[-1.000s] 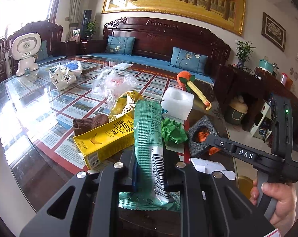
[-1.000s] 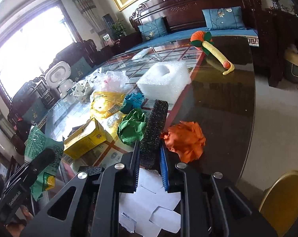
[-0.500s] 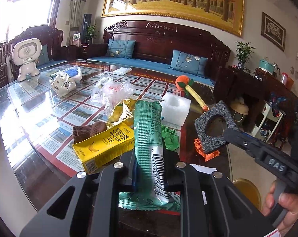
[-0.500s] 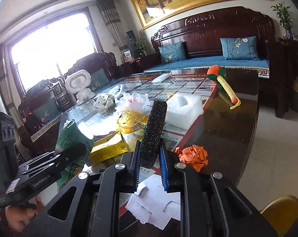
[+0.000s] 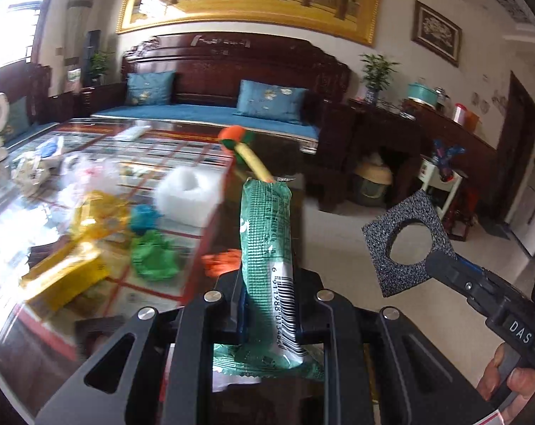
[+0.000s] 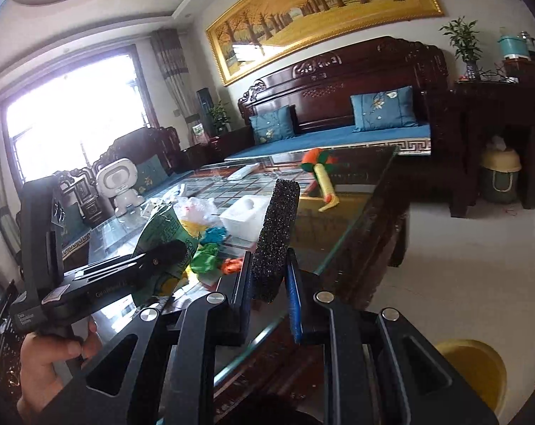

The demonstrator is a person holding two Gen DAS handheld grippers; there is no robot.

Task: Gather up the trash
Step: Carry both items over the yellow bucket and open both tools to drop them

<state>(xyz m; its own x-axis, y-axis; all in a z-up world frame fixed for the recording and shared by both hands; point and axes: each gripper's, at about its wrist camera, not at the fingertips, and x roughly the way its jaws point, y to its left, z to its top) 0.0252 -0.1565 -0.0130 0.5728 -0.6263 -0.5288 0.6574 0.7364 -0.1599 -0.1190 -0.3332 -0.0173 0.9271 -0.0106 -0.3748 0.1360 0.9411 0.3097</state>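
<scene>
My left gripper (image 5: 267, 294) is shut on a green snack wrapper (image 5: 269, 244) with a barcode, held upright above the glass table's near right corner. My right gripper (image 6: 267, 279) is shut on a black foam square (image 6: 276, 237) with a round hole, lifted off the table. The foam square also shows in the left wrist view (image 5: 407, 242), out past the table over the floor. The wrapper and left gripper show at the left of the right wrist view (image 6: 164, 237). A yellow bin (image 6: 469, 372) stands on the floor at the lower right.
On the glass table (image 5: 203, 248) lie a yellow carton (image 5: 65, 276), crumpled green paper (image 5: 154, 258), orange paper (image 5: 221, 262), blue paper (image 5: 143, 216), a white foam block (image 5: 189, 196), plastic bags (image 5: 86, 173) and a carrot toy (image 5: 246, 152). A sofa stands behind.
Both grippers have risen and swung right, away from the table, each still holding its item. The foam square now hangs over the floor instead of over the table.
</scene>
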